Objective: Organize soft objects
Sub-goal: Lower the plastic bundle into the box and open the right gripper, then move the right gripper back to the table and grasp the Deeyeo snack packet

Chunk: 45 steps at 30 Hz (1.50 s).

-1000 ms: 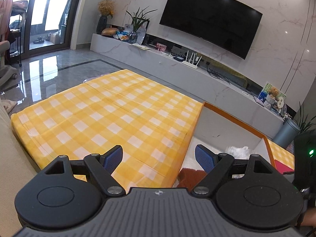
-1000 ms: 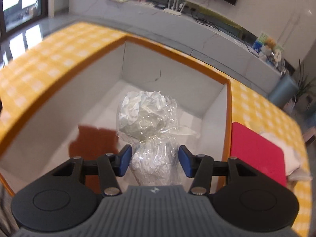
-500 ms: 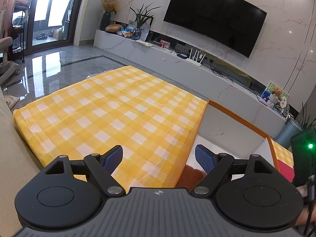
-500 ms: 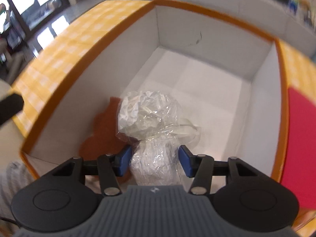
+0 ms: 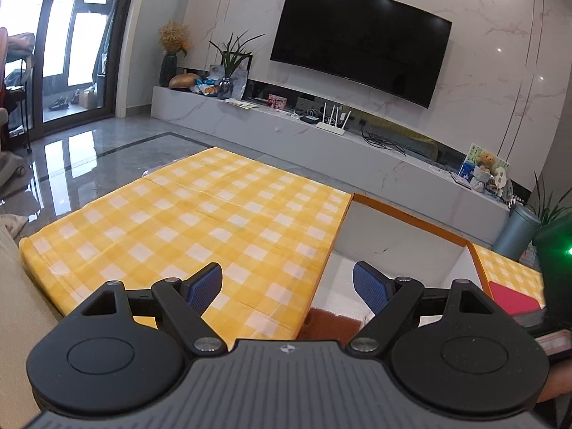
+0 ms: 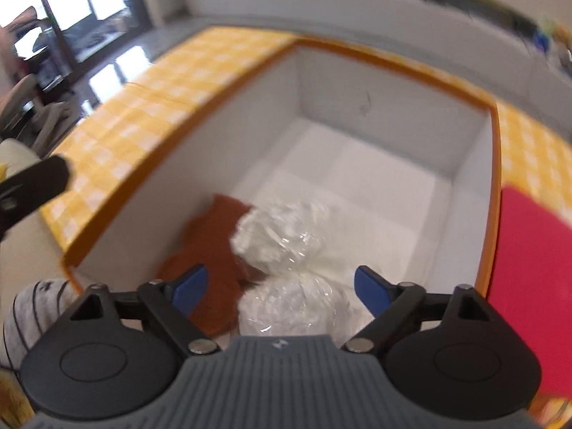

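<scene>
A white box with an orange rim [image 6: 389, 60] stands open on the yellow checked cloth [image 6: 143, 107]. Inside it lie a brown soft item [image 6: 211, 250] and a white soft bundle wrapped in clear plastic [image 6: 293, 268]. My right gripper [image 6: 282, 286] points down into the box with its jaws opening; the bundle lies between the fingers, and the blue pads stand clear of it. My left gripper [image 5: 287, 287] hovers open and empty over the cloth by the box's left rim [image 5: 411, 214]; the brown item [image 5: 332, 325] shows just below it.
A red flat item [image 6: 529, 261] lies right of the box, also seen as the red item [image 5: 514, 296] in the left wrist view. A grey striped soft thing [image 6: 39, 307] sits at the lower left. Beyond the cloth [image 5: 200, 221] are a TV console [image 5: 321, 132] and glossy floor.
My right gripper tipped down into the box and its jaws spread wide, letting go of the plastic-wrapped bundle, which now rests beside the brown item. The left gripper barely moved.
</scene>
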Available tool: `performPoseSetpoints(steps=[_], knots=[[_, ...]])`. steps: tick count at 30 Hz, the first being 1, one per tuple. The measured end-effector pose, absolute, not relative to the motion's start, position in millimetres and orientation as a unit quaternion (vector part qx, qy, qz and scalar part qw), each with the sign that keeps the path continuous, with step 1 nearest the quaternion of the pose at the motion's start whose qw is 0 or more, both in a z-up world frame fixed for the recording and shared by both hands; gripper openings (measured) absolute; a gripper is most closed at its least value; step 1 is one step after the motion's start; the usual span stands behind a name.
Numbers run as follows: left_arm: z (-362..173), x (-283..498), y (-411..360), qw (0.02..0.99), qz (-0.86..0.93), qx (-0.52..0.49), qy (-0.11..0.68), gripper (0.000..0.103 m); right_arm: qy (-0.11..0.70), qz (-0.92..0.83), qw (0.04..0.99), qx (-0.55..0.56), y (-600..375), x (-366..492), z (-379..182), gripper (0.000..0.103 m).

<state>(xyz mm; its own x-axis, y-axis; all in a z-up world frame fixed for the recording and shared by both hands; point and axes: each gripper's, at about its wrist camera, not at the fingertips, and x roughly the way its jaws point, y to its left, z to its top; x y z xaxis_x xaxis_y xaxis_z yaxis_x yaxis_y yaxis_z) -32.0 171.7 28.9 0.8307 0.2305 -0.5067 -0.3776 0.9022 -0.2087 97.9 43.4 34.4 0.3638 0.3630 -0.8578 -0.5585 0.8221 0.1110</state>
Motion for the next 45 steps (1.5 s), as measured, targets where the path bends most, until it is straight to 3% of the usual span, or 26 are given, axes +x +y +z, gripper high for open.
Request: performPoseSetpoints(steps=[7,15,26,33,45], knots=[[34.3,-36.1,169.9,0.945,0.163,-0.153,0.238,0.097,0.427,0.307,0.843,-0.117,33.1,78.9,59.0,0.100],[49.8,-37.9,154.1,0.951,0.147,-0.134,0.238,0.097,0.371,0.315,0.868,-0.098,-1.6,62.2,98.5,0.100],[68.2,-14.8,72.7,0.956,0.079,-0.076,0.270,0.097,0.320,0.224,0.920,-0.014,-145.6,43.4,143.3,0.100],[70.7,-0.2,11.6,0.953,-0.008,-0.056,0.296,0.097,0.320,0.111,0.940,-0.045,-236.3,36.3,117.1,0.100],[27.9,35.5,-69.7,0.919,-0.079,-0.025,0.385,0.097,0.423,0.039,0.902,0.070,-308.8,67.7,44.8,0.100]])
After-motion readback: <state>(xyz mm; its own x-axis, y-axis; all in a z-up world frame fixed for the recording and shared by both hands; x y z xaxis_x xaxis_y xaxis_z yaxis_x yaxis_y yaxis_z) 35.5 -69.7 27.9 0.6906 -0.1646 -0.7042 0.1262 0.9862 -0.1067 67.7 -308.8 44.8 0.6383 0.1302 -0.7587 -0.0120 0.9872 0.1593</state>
